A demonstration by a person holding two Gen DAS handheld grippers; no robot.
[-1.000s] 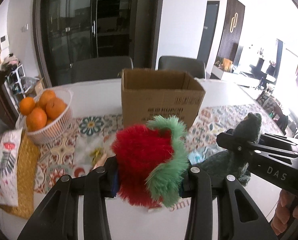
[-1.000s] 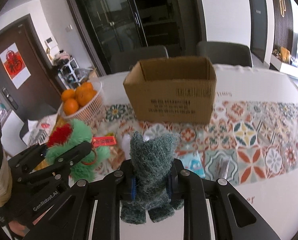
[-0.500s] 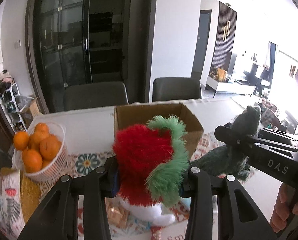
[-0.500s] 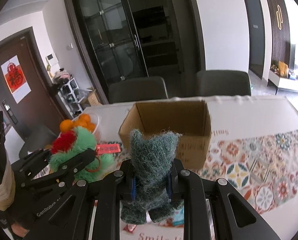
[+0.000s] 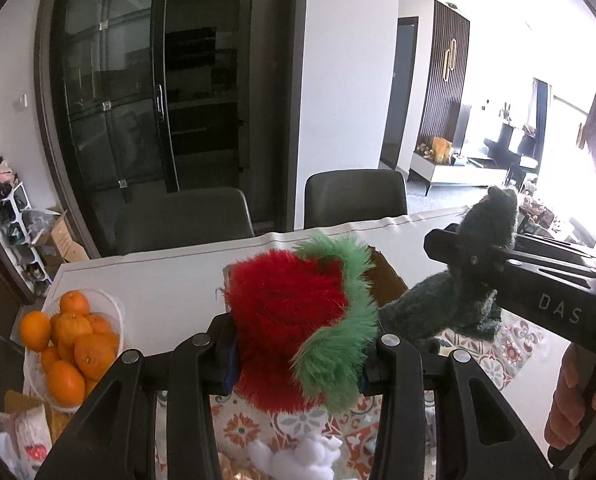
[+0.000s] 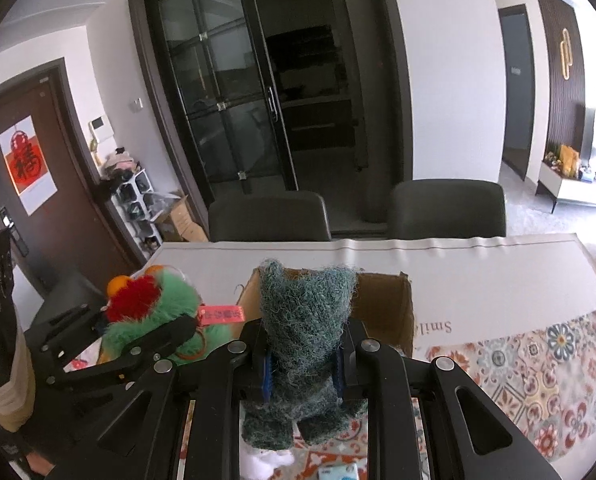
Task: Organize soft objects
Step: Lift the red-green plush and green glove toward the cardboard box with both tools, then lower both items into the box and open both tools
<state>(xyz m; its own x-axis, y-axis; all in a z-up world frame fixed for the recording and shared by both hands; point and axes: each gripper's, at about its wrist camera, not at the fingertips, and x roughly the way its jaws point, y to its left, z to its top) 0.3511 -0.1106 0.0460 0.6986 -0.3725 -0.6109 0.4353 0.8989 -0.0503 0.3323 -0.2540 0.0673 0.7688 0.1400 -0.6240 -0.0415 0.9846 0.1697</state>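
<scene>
Gripping one plush each, the two sets of tongs hang above the tabletop (image 6: 478, 276) on the near side of the single cardboard box (image 6: 390, 308), which stands open-topped on the white part of the cloth. The left tongs (image 5: 298, 354) are clamped on a fuzzy red-and-green plush (image 5: 293, 320), while the right tongs (image 6: 304, 360) are clamped on a dark green woolly plush (image 6: 304, 320); both toys are held in the air, just in front of the box. Two dark chairs (image 6: 269, 216) stand behind the box at the far edge of the tabletop. One white basket of oranges (image 5: 67, 344) sits well to the left of the box. Readable writing is sparse: "DAS" is printed on the right tool's black body in the left wrist view, "Smile" appears upside down on the cloth just right of the box, and a red tag (image 6: 221, 315) on the fuzzy plush carries characters too small to read. Only the right wrist view shows the box's inside, that tag, and a brown door with a red paper charm (image 6: 27, 164) far left of the box. Only the left wrist view shows the orange basket clearly and a bright living area far to the right.
</scene>
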